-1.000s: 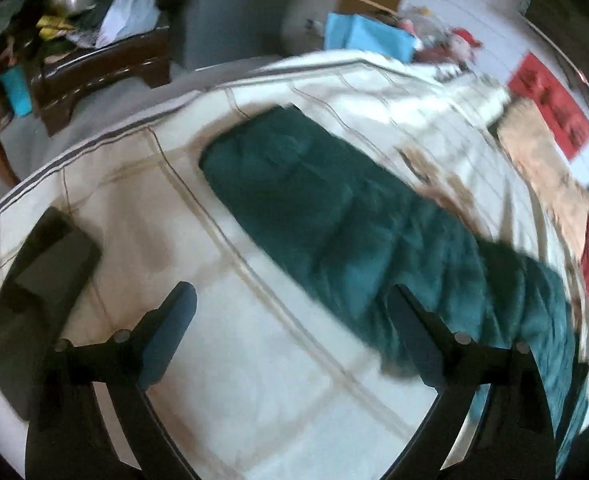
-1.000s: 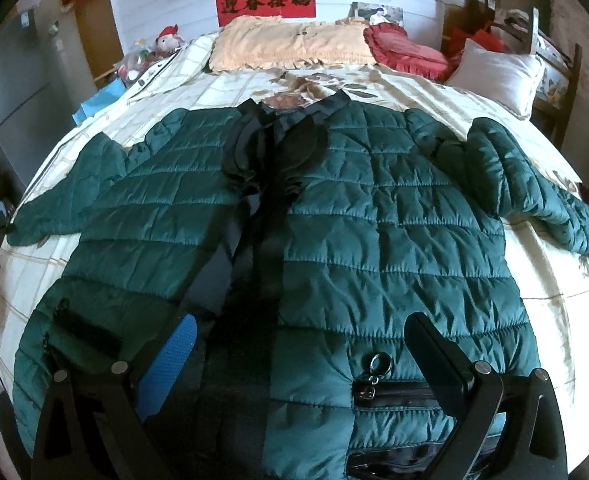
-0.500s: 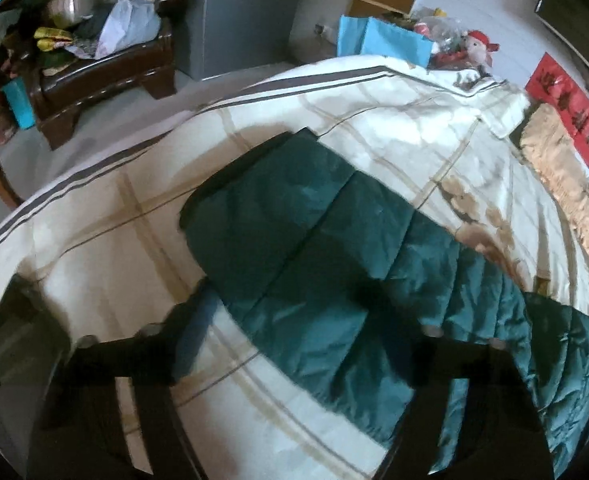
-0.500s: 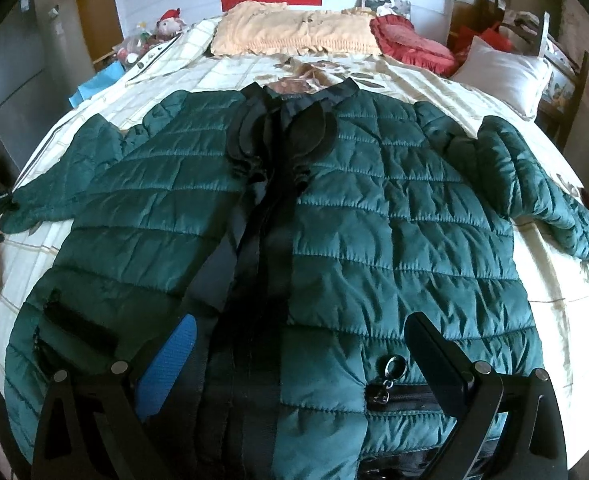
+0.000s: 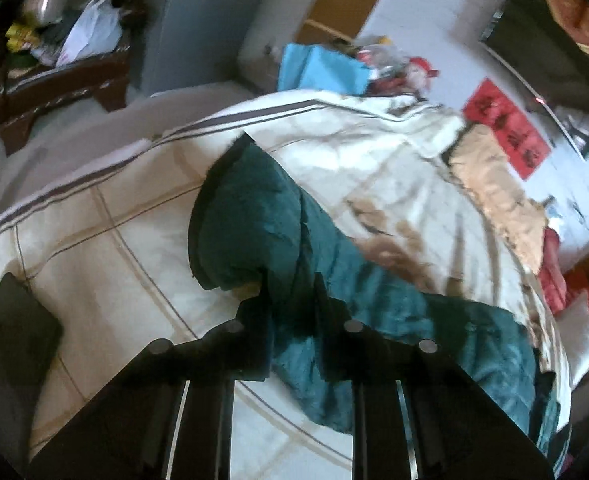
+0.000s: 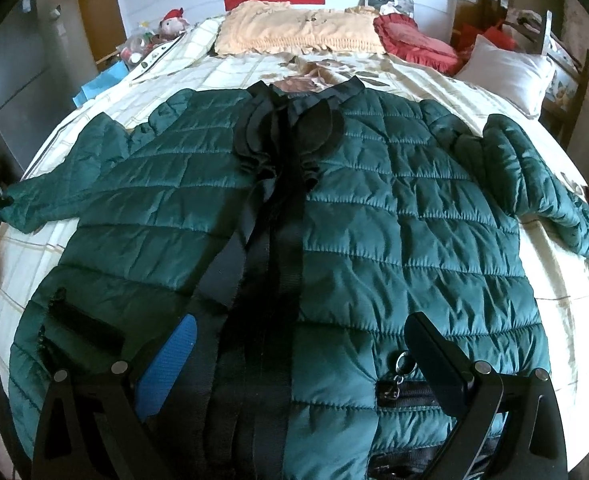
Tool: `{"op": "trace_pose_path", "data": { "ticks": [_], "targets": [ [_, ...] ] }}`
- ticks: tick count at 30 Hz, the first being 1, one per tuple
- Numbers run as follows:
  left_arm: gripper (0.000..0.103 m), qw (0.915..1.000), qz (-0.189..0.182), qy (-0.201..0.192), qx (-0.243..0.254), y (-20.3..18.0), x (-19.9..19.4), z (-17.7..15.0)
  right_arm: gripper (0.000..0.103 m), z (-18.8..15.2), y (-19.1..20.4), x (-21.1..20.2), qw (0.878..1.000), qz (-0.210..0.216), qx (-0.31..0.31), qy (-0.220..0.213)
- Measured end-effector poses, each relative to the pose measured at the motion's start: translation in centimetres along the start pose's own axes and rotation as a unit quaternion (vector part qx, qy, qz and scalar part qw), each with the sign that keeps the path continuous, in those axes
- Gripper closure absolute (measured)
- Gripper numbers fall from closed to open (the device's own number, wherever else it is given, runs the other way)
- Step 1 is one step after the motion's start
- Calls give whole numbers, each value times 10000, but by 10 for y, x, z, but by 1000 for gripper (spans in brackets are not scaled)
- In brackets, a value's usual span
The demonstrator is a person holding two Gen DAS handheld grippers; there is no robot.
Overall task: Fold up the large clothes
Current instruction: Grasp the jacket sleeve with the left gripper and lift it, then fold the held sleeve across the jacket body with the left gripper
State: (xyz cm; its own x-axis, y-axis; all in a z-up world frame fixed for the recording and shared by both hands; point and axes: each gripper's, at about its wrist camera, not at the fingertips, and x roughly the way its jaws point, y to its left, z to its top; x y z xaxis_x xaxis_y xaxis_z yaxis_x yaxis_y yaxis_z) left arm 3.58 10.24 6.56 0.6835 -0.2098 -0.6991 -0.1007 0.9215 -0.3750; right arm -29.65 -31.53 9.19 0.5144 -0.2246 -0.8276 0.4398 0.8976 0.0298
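Jacket (image 6: 374, 220) sleeve (image 5: 254, 220) pinched in left gripper (image 5: 290, 312); right gripper (image 6: 302, 344) gapes above hem

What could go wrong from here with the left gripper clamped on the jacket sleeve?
The left gripper, whose jaws have just closed, pinches only a bunched fold of the sleeve; the slick quilted fabric could slip out. The right gripper hovers open over the jacket, so pulling the sleeve may drag the body askew.
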Motion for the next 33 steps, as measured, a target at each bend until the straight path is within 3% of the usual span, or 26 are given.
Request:
{"op": "trace_pose_path", "data": {
  "ticks": [16,33],
  "targets": [
    [90,9921,-789,-104,968,-101,-64,-43,0,-2,-15,-7,9998,34,193,-79],
    [91,9654,-1656,383,1976,-222,-89,-112,0,-3,-39,-18,9987,98,425,-250]
  ]
}}
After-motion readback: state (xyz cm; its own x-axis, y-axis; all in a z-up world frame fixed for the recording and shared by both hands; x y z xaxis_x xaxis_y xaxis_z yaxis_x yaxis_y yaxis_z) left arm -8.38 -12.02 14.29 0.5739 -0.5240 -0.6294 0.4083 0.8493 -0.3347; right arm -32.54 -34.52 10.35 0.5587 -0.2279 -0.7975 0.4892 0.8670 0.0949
